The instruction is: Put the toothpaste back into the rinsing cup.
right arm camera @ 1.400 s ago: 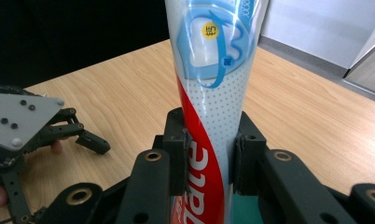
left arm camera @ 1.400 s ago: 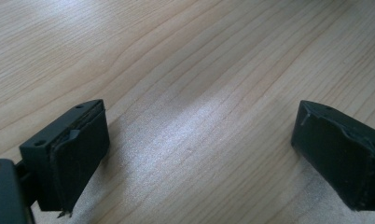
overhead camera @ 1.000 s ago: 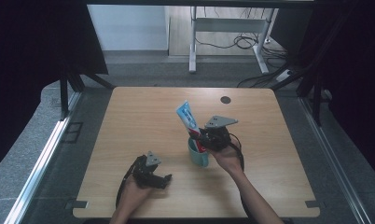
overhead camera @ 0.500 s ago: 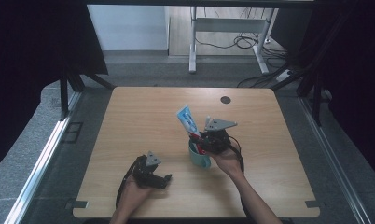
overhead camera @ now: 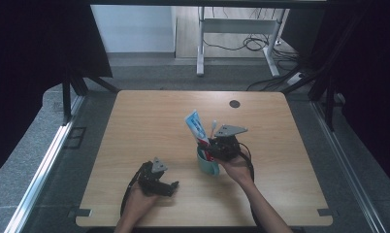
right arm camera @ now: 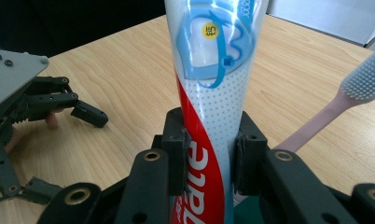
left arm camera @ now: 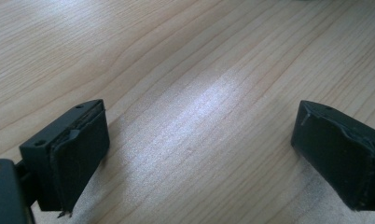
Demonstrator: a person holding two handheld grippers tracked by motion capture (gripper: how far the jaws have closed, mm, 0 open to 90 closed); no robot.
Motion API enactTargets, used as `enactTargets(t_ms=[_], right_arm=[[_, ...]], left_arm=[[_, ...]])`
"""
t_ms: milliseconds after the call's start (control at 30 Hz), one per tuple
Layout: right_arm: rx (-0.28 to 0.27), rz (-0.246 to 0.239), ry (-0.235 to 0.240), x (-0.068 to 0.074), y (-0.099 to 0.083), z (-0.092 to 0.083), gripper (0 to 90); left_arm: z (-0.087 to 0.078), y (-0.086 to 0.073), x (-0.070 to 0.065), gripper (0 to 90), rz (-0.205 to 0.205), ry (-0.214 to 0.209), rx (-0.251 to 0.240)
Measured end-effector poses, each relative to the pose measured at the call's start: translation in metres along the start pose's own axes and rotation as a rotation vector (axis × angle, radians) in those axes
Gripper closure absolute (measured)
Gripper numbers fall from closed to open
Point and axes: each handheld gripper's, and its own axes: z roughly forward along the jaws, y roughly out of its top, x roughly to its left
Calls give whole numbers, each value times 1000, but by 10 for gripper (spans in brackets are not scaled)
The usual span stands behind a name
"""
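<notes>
A toothpaste tube (right arm camera: 209, 93) is clamped upright between the two pads of the right claw (right arm camera: 209, 163), which are pressed against its sides; its white, blue and red body rises above the claw and its lower end is hidden behind the claw's frame. In the high view the toothpaste tube (overhead camera: 195, 126) is seen tilted slightly away from the right claw (overhead camera: 213, 145), directly over a teal mug (overhead camera: 207, 165) that stands just below the claw, near the table's middle. A pink toothbrush (right arm camera: 335, 107) with a pale bristle head is seen just beside the tube, on the claw's right, leaning out of the mug. The left claw (overhead camera: 171, 187) is held low over the wooden table (overhead camera: 135, 126), well apart from the mug; its jaws are spread wide, with nothing but bare table (left arm camera: 199, 93) between them.
</notes>
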Motion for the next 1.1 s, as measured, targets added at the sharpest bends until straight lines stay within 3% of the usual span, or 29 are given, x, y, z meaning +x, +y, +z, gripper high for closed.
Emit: enactTargets(t_ms=[467,767,1100], right_arm=[[18,13,18,-3,-6,-5,693],[88,11,17,-5,-15,-3,675],[73,37,22,-9,-19,-5,669]], left_arm=[[0,0,0,40,0,0,-1],[0,0,0,40,1,0,0],[0,0,0,40,1,0,0]])
